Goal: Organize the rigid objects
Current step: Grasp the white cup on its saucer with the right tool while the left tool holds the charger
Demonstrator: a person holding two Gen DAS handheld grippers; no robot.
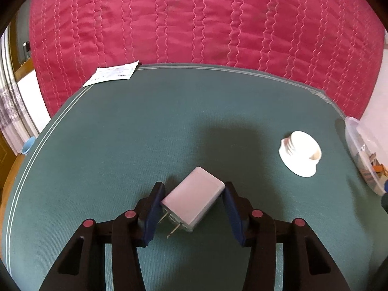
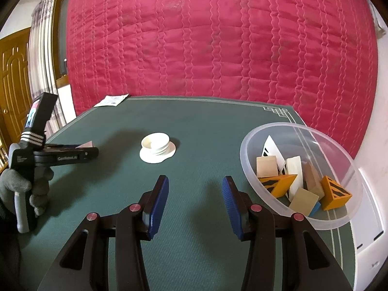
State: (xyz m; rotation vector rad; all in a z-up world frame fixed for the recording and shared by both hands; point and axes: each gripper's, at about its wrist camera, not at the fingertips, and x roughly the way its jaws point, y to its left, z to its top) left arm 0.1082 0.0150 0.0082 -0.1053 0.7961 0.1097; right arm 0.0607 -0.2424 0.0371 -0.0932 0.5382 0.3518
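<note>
A white plug-in charger lies on the green table cover, its two metal prongs pointing back at the camera. My left gripper is shut on it, one blue pad against each of two opposite corners. In the right wrist view the left gripper shows at the left, held by a gloved hand. A white threaded socket piece sits on the cover, to the right of the charger. My right gripper hovers open over bare cover, nothing between its pads.
A clear plastic bowl with several wooden and yellow blocks stands at the table's right edge. A white paper packet lies at the far left corner. A red quilt hangs behind the table.
</note>
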